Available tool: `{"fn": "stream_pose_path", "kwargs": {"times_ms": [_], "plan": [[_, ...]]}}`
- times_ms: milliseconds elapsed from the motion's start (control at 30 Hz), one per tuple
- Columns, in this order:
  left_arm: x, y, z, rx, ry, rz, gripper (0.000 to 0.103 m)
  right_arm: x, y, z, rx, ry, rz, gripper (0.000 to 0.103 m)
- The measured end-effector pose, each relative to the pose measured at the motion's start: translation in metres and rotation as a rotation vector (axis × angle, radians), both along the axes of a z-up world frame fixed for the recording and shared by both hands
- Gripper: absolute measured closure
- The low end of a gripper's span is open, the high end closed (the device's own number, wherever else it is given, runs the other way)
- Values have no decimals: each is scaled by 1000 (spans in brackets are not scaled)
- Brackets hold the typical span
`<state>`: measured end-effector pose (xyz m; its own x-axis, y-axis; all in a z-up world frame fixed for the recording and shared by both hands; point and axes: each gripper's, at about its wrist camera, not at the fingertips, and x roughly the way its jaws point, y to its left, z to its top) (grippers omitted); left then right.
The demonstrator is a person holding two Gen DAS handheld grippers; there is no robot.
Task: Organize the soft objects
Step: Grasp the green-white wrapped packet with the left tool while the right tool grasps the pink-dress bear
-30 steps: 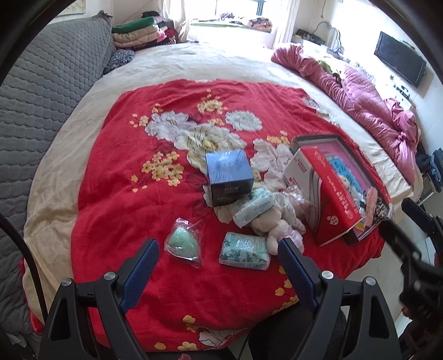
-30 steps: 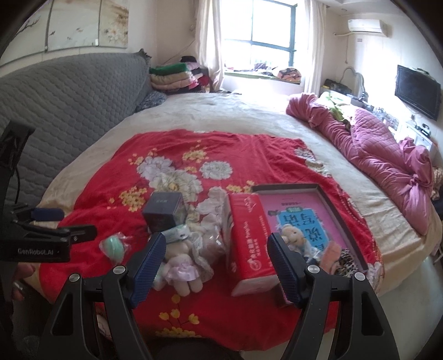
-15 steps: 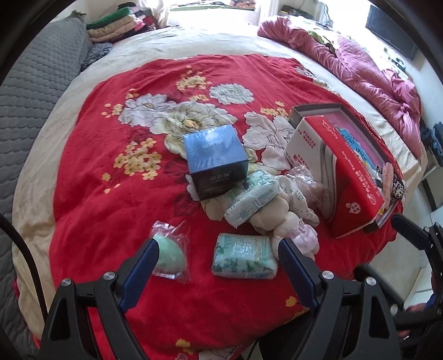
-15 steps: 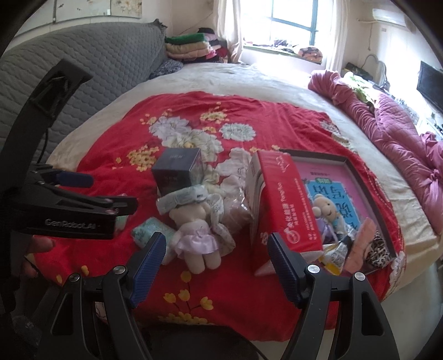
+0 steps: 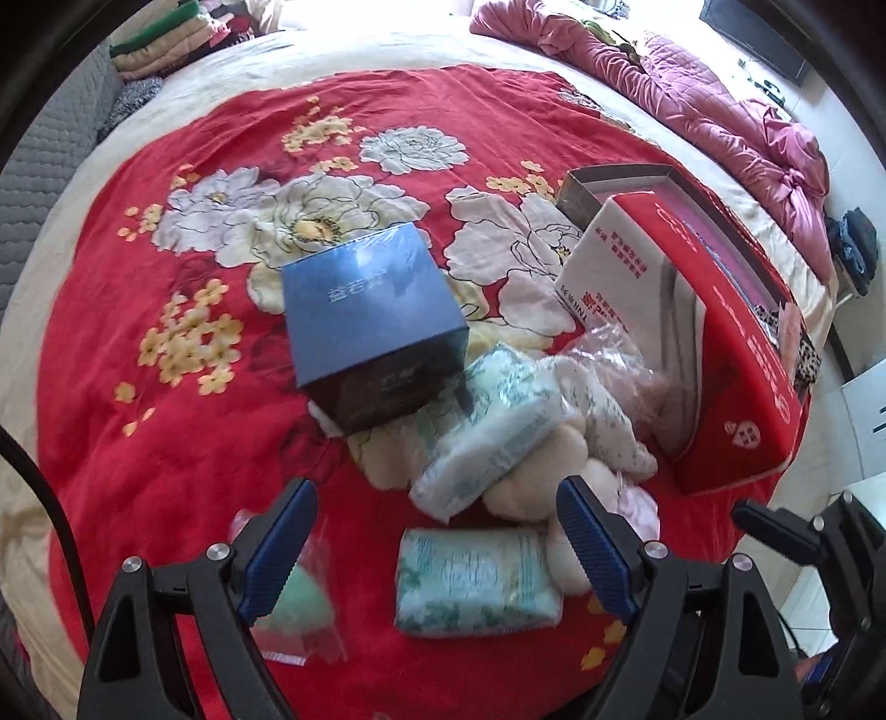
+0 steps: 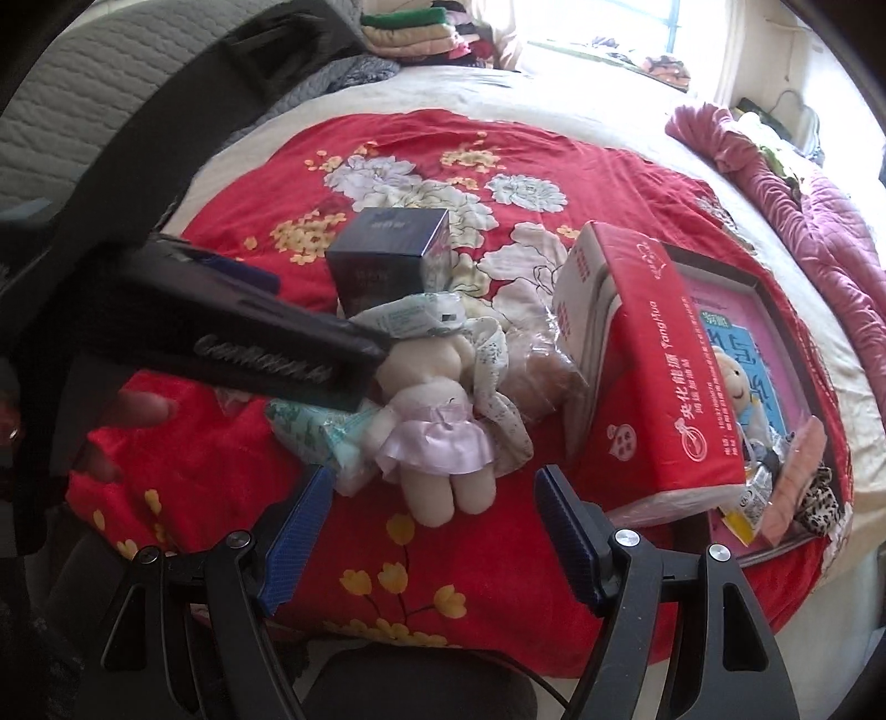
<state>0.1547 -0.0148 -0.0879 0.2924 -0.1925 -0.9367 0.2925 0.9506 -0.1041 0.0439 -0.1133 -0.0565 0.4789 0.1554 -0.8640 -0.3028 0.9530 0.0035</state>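
Both grippers' fingers point(image 5: 288, 545) point(image 6: 567, 534) gape wide, holding nothing.

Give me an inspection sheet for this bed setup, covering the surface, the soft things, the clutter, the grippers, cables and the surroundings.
Surface: red flowered blanket spread over a bed.
Job's things: plush doll in a lilac skirt lying on its back; two tissue packs, one flat near the blanket's edge, one resting on the doll; green sponge in a clear bag.
Clutter: blue box; red carton beside an open tray holding small items.
Grippers: left gripper open above the flat pack; right gripper open just short of the doll's feet; neither holds anything.
Cables: black cable at the left view's edge.
Surroundings: grey quilted headboard, folded clothes, pink quilt, window.
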Motion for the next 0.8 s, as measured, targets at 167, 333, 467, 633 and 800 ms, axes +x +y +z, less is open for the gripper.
{"fn": "stream_pose_path", "kwargs": {"times_ms": [167, 333, 467, 633, 800], "plan": [[13, 3, -11, -13, 25, 8, 15, 9, 0, -5, -4, 11, -5, 26], [19, 9, -16, -54, 15, -4, 16, 20, 6, -15, -17, 34, -5, 26], [23, 11, -19, -104, 30, -17, 20, 28, 11, -27, -48, 58, -8, 26], [26, 11, -23, -134, 49, -43, 25, 40, 12, -43, -44, 103, -15, 26], [29, 7, -25, -152, 60, -56, 31, 45, 9, -52, 6, 135, -15, 39]]}}
